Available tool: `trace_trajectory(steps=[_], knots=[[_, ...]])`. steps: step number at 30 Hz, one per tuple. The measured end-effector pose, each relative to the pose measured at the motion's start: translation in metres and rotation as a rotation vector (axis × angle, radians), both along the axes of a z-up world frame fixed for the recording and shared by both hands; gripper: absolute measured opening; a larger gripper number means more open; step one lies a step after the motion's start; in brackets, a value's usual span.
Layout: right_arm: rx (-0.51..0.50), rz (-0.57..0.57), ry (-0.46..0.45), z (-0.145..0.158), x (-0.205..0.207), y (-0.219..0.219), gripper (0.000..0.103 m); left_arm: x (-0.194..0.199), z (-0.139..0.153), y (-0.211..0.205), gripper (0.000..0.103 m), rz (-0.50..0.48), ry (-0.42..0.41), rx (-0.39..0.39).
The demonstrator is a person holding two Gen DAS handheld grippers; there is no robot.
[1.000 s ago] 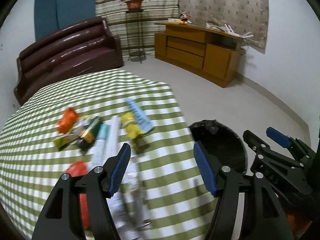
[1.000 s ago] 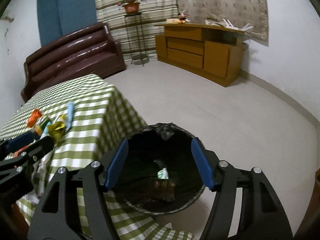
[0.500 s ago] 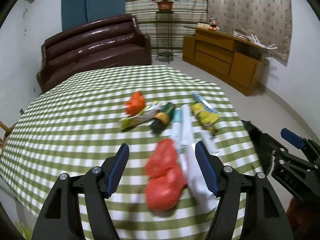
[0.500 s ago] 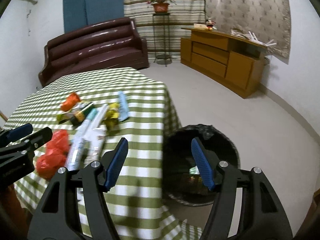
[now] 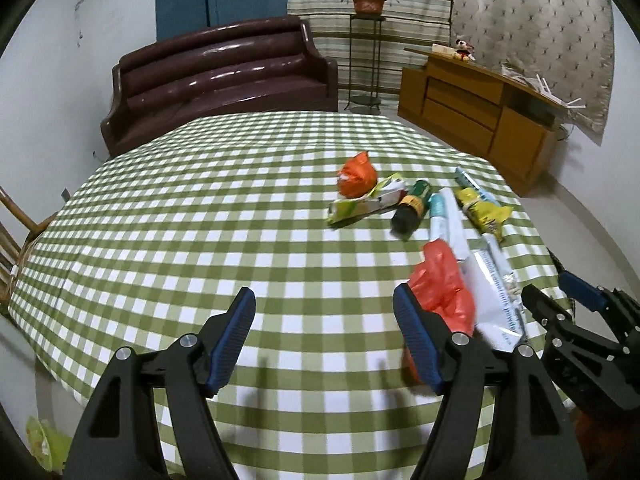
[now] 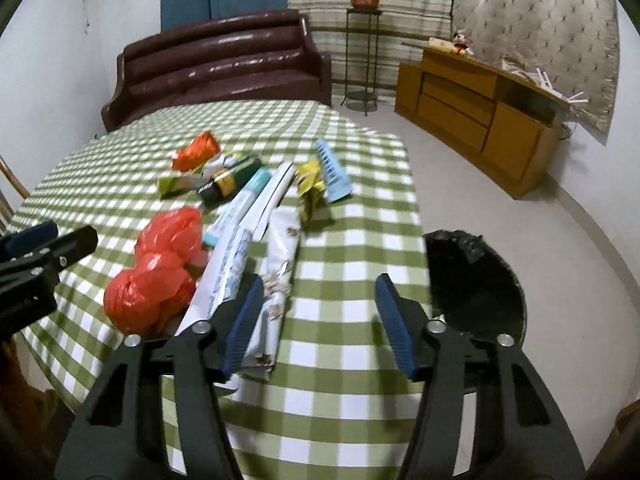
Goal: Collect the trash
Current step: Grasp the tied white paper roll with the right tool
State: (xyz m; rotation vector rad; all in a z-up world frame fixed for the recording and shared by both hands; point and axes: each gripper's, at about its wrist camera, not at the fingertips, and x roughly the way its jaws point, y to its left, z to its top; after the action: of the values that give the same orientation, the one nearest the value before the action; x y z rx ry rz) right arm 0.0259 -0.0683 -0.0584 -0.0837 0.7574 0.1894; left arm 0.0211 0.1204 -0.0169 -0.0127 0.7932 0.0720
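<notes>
Several pieces of trash lie on the green-checked table: a red plastic bag, long white wrappers, an orange wrapper, a green packet, a dark bottle and a yellow wrapper. My left gripper hangs over bare cloth, its jaws opening with nothing between them; the red bag lies just beside its right finger. My right gripper is over the table's near right corner, its jaws closing on nothing. The black-lined trash bin stands on the floor to the right.
A brown sofa stands behind the table, with a plant stand and a wooden cabinet at the back right. A wooden chair shows at the left edge. Pale floor spreads to the right of the table.
Both views have swung left, from the bin onto the table. The trash now sits right of the left gripper, and the bin has slid to the right gripper's right. The right jaws have narrowed.
</notes>
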Motion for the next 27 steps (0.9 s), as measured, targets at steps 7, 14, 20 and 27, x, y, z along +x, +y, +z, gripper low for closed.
trace_trajectory(steps=[7, 14, 20, 27], knots=[[-0.01, 0.024, 0.038, -0.006, 0.005, 0.007, 0.042, -0.002, -0.005, 0.005, 0.072, -0.002, 0.009, -0.003], [-0.018, 0.06, 0.055, -0.008, 0.005, 0.01, 0.018, -0.001, -0.002, -0.005, 0.073, -0.023, 0.005, -0.003], [-0.018, 0.039, 0.029, 0.001, 0.001, -0.002, 0.01, 0.0, 0.001, -0.017, 0.074, -0.043, 0.0, -0.014], [-0.003, 0.007, 0.014, 0.006, -0.001, -0.023, 0.01, 0.002, -0.002, -0.035, 0.075, -0.079, 0.013, -0.023]])
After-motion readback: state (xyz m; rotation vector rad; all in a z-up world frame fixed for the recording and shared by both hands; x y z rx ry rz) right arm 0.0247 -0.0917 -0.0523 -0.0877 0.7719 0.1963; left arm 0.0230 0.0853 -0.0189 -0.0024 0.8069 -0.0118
